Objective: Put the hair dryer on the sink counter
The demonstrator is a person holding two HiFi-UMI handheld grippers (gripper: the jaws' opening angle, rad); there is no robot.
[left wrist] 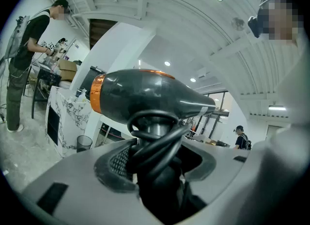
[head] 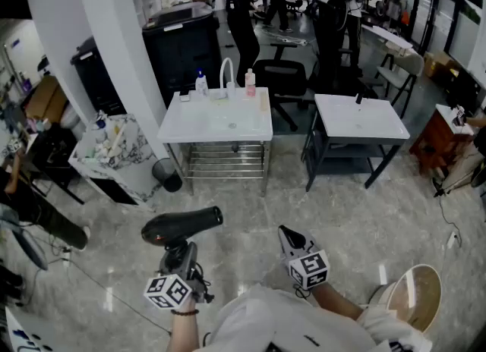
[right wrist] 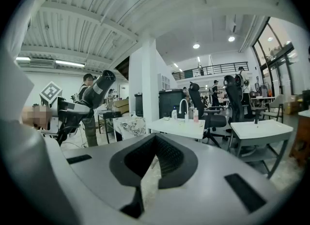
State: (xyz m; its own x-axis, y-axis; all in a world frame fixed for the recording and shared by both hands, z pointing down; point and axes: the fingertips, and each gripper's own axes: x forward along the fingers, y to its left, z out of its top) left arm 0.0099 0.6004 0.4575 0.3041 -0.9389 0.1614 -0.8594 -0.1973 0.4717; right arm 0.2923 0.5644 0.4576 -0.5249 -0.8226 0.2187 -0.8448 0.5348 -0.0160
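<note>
The hair dryer [head: 182, 225] is off the floor, in the left gripper [head: 179, 250]. In the left gripper view the jaws stand wide but clamped on its handle, with the black cord [left wrist: 155, 136] looped round the handle just above the pads. The barrel sits across the top of the jaws. In the head view its long axis runs from about 8 o'clock, the bulbous rear end, to about 2 o'clock, the narrower nozzle end, so it lies nearly crosswise to the way ahead.

The right gripper [head: 285, 234] hangs at 3 o'clock from the dryer, near it but apart. Its jaws are drawn in to a thin slit and nothing sits between them.

The white sink counter [head: 182, 129], with its faucet [head: 226, 70] and two bottles at the back edge, lies between 12 and 1 o'clock from the dryer. It is well apart, with open marble floor between. A second white sink counter [head: 380, 132] stands further round, toward 2 o'clock.

The left hand is both the carrier and the nearer one to the first counter, so the move looks like a straight carry forward. The bare front strip at the counter's left seems the easiest landing spot. As I judge it, the barrel can go down crosswise as it is held, along the counter's front edge.
</note>
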